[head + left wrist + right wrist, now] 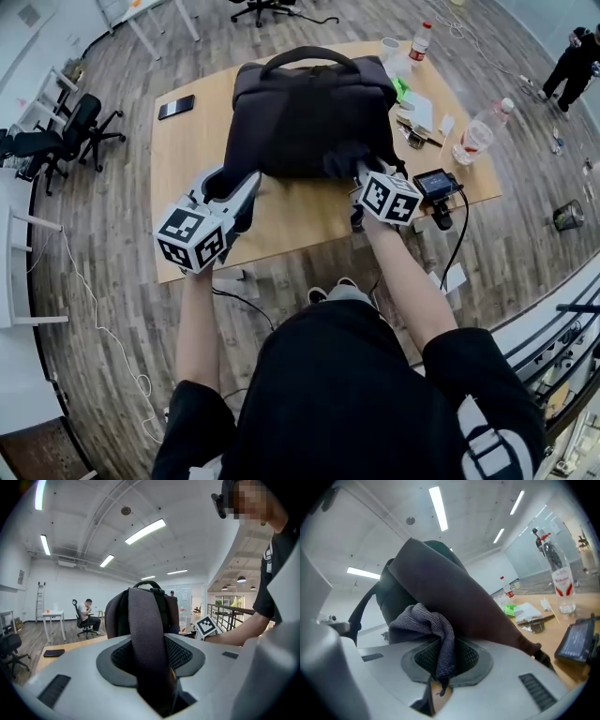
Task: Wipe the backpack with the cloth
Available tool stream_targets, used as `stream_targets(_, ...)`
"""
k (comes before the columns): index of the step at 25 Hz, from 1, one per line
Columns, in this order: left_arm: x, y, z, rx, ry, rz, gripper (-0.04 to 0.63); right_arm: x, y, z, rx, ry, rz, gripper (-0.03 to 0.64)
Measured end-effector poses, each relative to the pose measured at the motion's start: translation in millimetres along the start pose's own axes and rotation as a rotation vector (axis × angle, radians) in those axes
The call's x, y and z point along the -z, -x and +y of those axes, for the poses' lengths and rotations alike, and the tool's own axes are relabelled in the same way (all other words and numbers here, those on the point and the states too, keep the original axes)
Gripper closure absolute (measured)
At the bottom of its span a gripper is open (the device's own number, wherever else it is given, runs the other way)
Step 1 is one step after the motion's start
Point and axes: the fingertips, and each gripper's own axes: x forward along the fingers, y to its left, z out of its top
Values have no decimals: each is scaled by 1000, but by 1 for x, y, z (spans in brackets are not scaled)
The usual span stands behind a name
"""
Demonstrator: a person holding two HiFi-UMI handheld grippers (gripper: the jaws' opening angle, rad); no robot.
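**Right gripper** (439,679): the jaws are closed on a fold of the grey microfibre cloth (423,625). The rest of the cloth is bunched above the pads. Directly ahead of the jaws, touching the bunch, is the near face of the dark, soft-sided fabric backpack (314,117).

**Left gripper** (244,190): the jaws grip a broad dark webbing shoulder strap (146,634), which runs down between the pads. This gripper sits at the lower left corner of the same near face.

**Position of the backpack:** it stands on the light wooden table (187,159) with its carry handle uppermost, near the table's middle and directly in front of the person. Its long axis runs from the table up to the handle.

**Governing relation:** the cloth meets the pack low on the right side of the near face. Most of that face lies above the cloth and to its left, toward the left gripper.

**Assessment:** the right gripper is the wiping hand and the left appears to steady the pack. A stroke upward along the long axis, or leftward across the face, looks like the available path. The strap hold should resist tipping.
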Motion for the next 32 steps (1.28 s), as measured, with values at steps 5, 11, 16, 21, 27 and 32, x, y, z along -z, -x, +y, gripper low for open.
stream_targets(5,-1,0,0,10,-14,-1,411,-10,3,-26,59,69,5,566)
stream_targets(11,-1,0,-1,14,-17,-12,411,-24,3,-46,153,194,-7,566)
stream_targets(16,-2,1,1,17,-24,-9,413,-17,5,-32,188,211,-10,568)
stream_targets(21,-6,5,1,21,-38,-3,413,-1,1,13,127,217,33,568)
stream_targets(27,-6,5,-4,29,2,-31,416,22,-13,54,76,111,59,568)
stream_targets(32,-8,7,-7,31,18,-41,417,41,-30,91,-7,41,109,568)
